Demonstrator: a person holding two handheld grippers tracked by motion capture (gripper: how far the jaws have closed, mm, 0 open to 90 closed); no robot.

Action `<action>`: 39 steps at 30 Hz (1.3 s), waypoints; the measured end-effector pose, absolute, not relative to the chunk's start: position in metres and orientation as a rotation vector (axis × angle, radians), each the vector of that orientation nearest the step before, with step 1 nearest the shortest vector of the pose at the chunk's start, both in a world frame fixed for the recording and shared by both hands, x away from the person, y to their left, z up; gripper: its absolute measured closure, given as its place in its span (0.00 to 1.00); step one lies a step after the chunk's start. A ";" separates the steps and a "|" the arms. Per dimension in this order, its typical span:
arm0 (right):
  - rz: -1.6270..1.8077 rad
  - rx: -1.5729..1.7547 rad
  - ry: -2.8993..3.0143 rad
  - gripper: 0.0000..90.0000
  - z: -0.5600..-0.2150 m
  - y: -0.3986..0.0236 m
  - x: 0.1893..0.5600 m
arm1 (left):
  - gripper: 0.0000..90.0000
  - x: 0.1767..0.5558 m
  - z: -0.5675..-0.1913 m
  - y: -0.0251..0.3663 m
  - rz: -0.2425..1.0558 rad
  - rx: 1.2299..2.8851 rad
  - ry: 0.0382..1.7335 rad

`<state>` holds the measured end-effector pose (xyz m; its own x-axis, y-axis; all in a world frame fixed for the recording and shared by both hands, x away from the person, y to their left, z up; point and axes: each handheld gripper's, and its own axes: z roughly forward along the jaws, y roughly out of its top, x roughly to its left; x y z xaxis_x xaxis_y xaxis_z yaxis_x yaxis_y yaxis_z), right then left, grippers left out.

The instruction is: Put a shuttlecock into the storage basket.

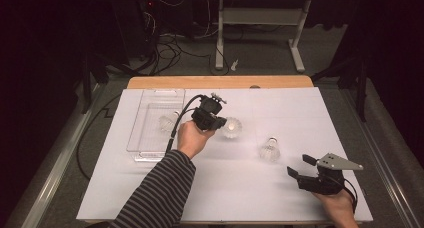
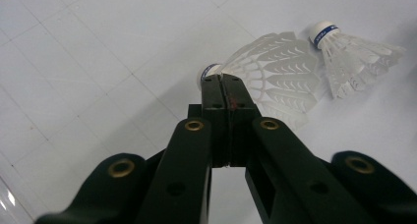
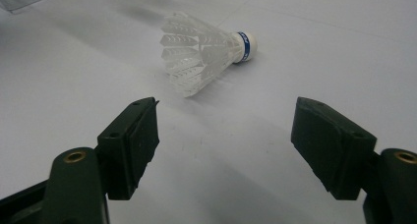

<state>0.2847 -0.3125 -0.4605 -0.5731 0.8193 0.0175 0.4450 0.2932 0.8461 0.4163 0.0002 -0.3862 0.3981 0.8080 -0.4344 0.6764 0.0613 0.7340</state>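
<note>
High view first: the person's left forearm, in a striped sleeve (image 1: 160,188), reaches up from the bottom edge toward the middle of the bench (image 1: 280,198). Its hand is wrapped around the left hand-held gripper (image 1: 220,121), which is held above the surface and points to the right, with a white shuttlecock (image 1: 232,127) at its tip. The right hand-held gripper (image 1: 298,167) rests low near the bench's near right corner, pointing left, its jaws apart and a grey plate on top. A second shuttlecock (image 1: 270,149) lies on the bench between the two grippers, and a third (image 1: 168,122) sits in a clear tray (image 1: 150,153) at the left. White sheeting covers the bench, with a wooden edge showing at the far side. Beyond it is a dark room with grey carpet, loose cables and the white legs of another table.

Left gripper view: the two black jaws are pressed together on the edge of the held shuttlecock (image 2: 275,74), close to its cork. The second shuttlecock (image 2: 354,57), with a blue band on its cork, lies on the bench just beyond.

Right gripper view: the jaws stand wide apart with nothing between them, and the blue-banded shuttlecock (image 3: 201,49) lies on its side ahead, cork to the right.
</note>
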 end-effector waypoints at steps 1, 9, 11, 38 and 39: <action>1.198 1.131 2.145 0.30 -0.460 -0.312 0.285 | 1.00 0.416 -0.386 0.001 0.164 1.660 1.324; 1.197 1.131 2.146 0.30 -0.461 -0.312 0.285 | 1.00 0.413 -0.385 0.011 0.151 1.646 1.333; 1.196 1.131 2.146 0.30 -0.461 -0.312 0.285 | 1.00 0.412 -0.384 0.013 0.151 1.637 1.335; 1.201 1.130 2.141 0.30 -0.460 -0.313 0.285 | 1.00 0.402 -0.374 0.033 0.151 1.609 1.320; 1.201 1.132 2.140 0.30 -0.460 -0.313 0.285 | 1.00 0.401 -0.373 0.034 0.153 1.607 1.320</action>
